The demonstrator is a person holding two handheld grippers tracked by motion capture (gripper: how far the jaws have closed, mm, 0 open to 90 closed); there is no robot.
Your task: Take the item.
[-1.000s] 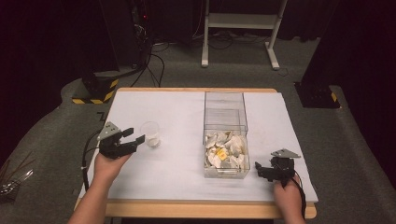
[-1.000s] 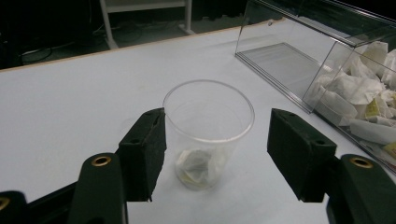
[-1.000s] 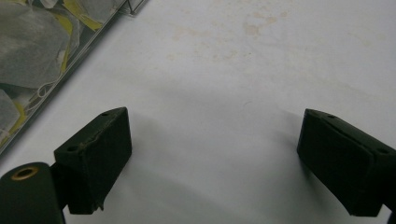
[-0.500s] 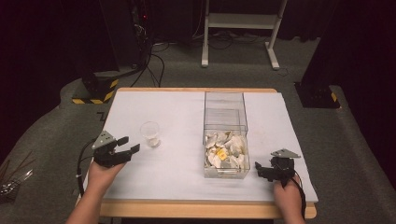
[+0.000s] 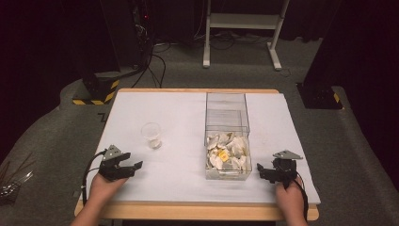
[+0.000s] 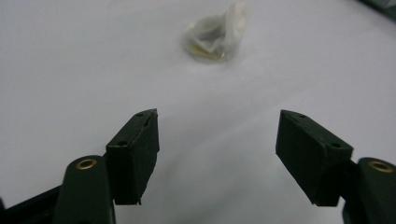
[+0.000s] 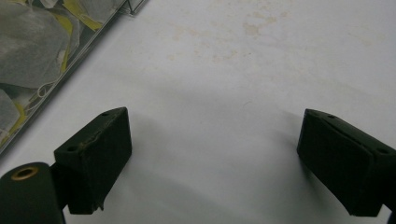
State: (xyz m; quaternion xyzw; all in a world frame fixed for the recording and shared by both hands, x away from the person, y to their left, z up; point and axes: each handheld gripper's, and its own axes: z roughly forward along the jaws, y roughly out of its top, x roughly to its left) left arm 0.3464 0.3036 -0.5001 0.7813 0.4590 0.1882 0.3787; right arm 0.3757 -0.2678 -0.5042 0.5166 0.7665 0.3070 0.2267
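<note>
Both grippers, the left gripper and the right gripper, are black with blocky screwed pads, brass-coloured rivets behind them, grey triangular top plates and trailing black cables; forearms seem bare.

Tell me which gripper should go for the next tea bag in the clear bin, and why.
Right, probably. The right gripper rests open just beside the clear bin, whose near end holds the tea bags. The left gripper, also open, sits across the table near the plastic cup.

Upright clear cup (beside teabag bin)
</note>
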